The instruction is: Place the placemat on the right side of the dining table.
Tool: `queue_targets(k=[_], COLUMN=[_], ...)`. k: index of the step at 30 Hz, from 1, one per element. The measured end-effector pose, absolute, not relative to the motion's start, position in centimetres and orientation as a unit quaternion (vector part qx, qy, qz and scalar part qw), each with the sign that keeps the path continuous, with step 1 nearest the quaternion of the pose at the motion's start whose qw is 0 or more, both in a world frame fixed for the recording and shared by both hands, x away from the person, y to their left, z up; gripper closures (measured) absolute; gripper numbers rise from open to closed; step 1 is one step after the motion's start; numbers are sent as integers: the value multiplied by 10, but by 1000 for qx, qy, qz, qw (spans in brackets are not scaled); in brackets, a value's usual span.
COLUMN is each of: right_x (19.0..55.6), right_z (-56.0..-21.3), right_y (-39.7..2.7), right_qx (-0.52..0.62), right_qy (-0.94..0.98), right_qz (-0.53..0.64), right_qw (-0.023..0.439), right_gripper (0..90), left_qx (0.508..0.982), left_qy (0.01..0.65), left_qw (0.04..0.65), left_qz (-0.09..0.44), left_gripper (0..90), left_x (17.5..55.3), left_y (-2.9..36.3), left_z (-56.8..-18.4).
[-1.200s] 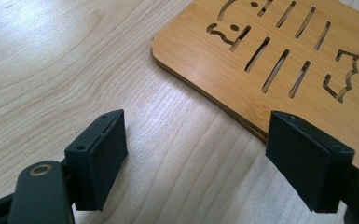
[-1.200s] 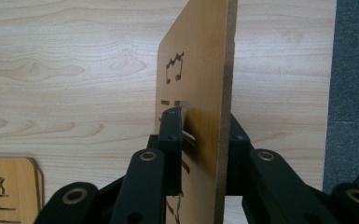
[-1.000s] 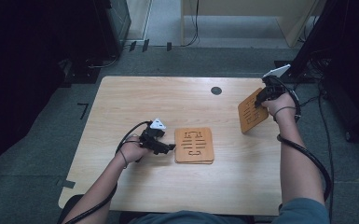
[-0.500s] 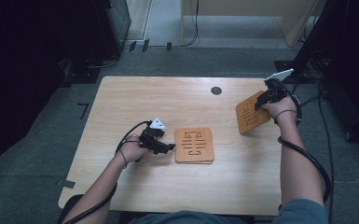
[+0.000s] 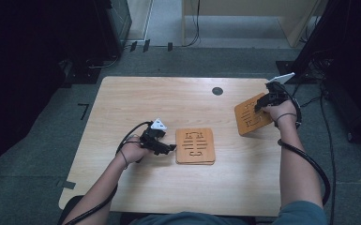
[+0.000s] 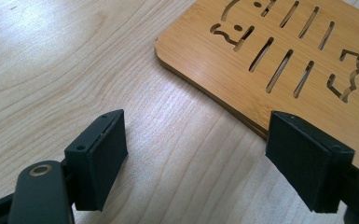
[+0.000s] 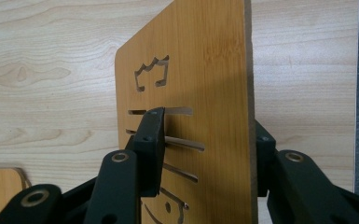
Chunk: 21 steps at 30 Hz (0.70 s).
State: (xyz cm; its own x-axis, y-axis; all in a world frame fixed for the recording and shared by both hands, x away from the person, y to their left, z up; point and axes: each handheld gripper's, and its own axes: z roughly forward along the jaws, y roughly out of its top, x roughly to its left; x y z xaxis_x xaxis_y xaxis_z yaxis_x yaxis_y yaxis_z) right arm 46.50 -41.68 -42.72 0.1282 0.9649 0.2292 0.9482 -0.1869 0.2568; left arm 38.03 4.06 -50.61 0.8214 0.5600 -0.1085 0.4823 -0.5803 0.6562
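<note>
While loosening, tilted board [image 5: 252, 116] lower.

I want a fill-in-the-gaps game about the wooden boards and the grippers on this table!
1. The number of wooden boards on the table is ____.
2. The tilted board is between the jaws of the ____ hand-held gripper.
3. The flat board lies next to the ____ hand-held gripper.
4. The small round thing on the table is coloured ____.

Missing words: two; right; left; black
</note>
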Motion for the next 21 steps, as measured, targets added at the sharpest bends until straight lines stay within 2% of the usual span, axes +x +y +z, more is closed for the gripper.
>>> queue_targets(k=[12,21], right_x=[463,462], right_z=[-442,-449], right_y=[-421,-422], right_qx=[754,754], right_qy=[629,626], right_qz=[189,200], right_qw=[17,16], right_gripper=[517,494], left_qx=[887,886], left_qy=[294,296], left_qw=[351,351], left_qz=[56,56], left_gripper=[196,196], left_x=[380,380], left_y=[41,43], left_z=[-506,-506])
